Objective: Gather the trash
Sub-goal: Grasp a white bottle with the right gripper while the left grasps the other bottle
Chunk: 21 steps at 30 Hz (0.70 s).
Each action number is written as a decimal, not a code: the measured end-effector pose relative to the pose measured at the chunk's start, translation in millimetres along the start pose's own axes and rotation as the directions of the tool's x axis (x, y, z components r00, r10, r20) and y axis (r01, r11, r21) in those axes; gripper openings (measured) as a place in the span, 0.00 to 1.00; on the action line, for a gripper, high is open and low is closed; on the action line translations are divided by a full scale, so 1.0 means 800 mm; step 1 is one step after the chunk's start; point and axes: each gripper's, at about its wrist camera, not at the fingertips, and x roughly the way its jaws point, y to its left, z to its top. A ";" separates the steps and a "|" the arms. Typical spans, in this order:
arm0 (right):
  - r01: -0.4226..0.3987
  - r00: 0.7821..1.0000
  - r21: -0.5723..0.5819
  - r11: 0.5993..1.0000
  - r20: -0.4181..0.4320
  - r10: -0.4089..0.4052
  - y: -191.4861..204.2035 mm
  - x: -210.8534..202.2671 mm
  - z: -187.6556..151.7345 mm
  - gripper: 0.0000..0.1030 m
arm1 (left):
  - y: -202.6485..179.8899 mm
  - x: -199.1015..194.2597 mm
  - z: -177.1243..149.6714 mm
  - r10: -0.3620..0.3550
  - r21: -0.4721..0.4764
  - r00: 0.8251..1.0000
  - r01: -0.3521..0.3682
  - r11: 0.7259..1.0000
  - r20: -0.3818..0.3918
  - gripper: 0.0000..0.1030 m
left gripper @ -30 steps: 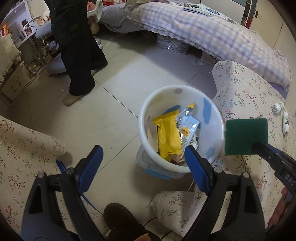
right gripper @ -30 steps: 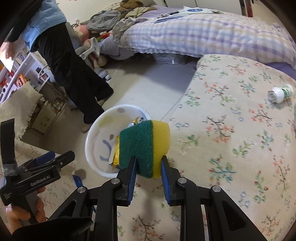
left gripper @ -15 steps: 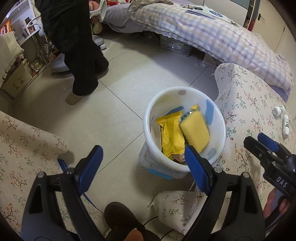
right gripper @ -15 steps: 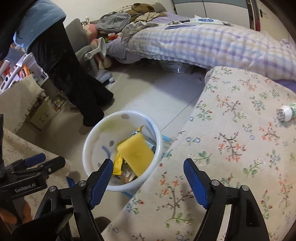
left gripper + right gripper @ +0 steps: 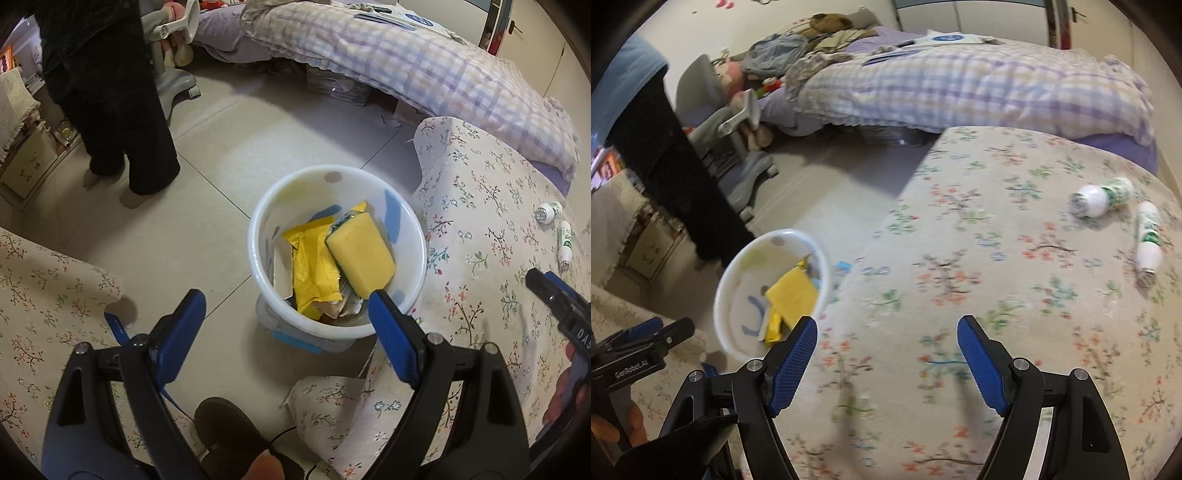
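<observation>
Pale tiled floor (image 5: pixel 229 155) with dark grout lines. Bed (image 5: pixel 960 85) under a lilac checked quilt along the far side. Floral-clothed counter (image 5: pixel 979 258) on the right. Grey chair base (image 5: pixel 177 79) near the bed. Soft, even light.

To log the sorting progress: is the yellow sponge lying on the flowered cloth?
No, the yellow sponge lies inside the white round plastic bucket, beside a yellow wrapper.

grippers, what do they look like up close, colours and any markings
Both the left gripper and right gripper have black plastic arms with silver bolts and blue textured pads. Seen from the right wrist, the left one reads GenRobot.AI in white; the right one shows "DAS".
</observation>
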 end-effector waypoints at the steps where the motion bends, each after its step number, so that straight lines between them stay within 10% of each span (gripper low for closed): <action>1: 0.022 1.000 0.011 1.000 0.006 -0.022 -0.011 -0.003 0.001 0.77 | -0.004 0.000 0.000 0.000 0.003 1.000 0.000 1.000 0.000 0.87; 21: 0.306 0.942 0.264 0.915 0.054 -0.331 -0.250 -0.031 0.042 0.77 | -0.115 0.018 0.043 -0.027 0.118 0.999 0.023 0.993 0.039 0.87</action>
